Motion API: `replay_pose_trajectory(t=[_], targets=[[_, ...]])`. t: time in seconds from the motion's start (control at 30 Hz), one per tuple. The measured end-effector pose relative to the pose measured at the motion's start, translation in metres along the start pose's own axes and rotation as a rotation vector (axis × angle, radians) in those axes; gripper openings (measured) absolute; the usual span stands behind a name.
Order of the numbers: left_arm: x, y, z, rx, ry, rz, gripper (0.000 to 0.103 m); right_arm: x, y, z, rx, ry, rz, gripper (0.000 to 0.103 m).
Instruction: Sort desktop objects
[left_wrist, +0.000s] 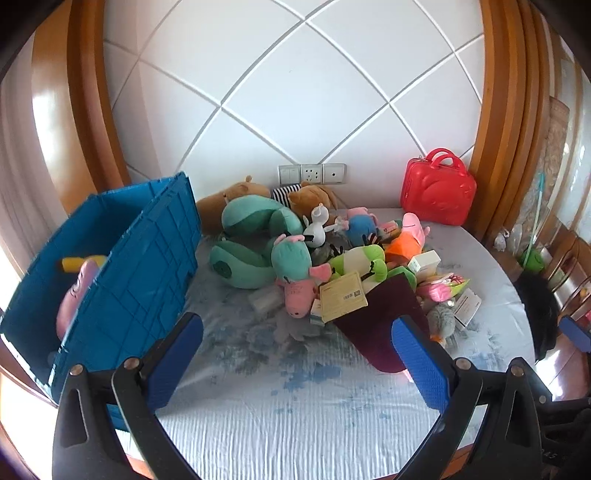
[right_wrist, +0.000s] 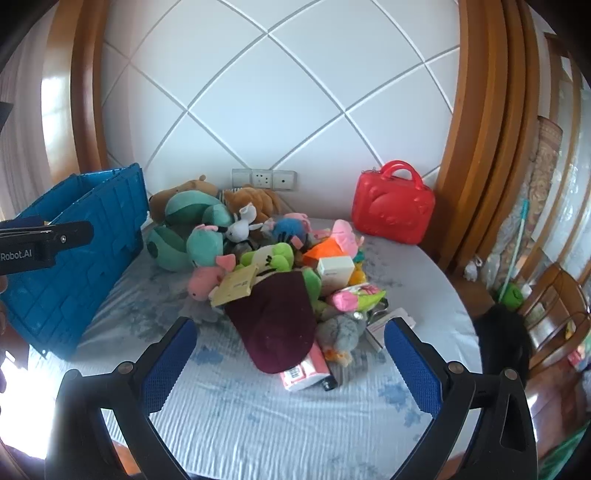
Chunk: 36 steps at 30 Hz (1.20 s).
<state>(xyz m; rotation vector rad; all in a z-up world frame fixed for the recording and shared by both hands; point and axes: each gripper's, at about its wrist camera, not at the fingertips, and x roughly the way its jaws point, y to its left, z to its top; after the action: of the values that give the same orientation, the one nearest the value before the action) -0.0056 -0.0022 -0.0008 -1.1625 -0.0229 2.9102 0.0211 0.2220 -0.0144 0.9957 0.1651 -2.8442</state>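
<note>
left tongs (left_wrist: 297, 363) and right tongs (right_wrist: 290, 360) both spread wide, holding nothing, above the table (right_wrist: 295, 424). just ahead, dark red cap (right_wrist: 275, 325) atop the toy pile (right_wrist: 258, 254): soft, light, best pinched at the brim. blue crate (left_wrist: 122, 280) left, pink toy (left_wrist: 75, 291) inside.

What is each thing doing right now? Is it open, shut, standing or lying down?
left gripper: open, holding nothing.
right gripper: open, holding nothing.
blue crate: open on top, a pink plush toy inside.
red case: shut, standing upright by the wall.
maroon cap: lying at the front of the pile.
white box: shut, resting on the pile.
</note>
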Motion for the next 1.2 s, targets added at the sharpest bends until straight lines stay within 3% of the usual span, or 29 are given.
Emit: replay_pose_trajectory(t=[0.1, 0.2, 1.2], targets=[[0.006, 0.003, 0.004, 0.031, 0.019, 0.022, 0.103, 0.001, 0.000, 0.000, 0.000, 0.004, -0.001, 0.103], [-0.004, -0.017, 0.005, 0.076, -0.016, 0.056, 0.103, 0.003, 0.000, 0.000, -0.001, 0.008, -0.001, 0.103], [-0.007, -0.014, -0.003, 0.052, -0.014, 0.039, 0.103, 0.013, -0.002, 0.001, 0.013, 0.036, 0.000, 0.103]])
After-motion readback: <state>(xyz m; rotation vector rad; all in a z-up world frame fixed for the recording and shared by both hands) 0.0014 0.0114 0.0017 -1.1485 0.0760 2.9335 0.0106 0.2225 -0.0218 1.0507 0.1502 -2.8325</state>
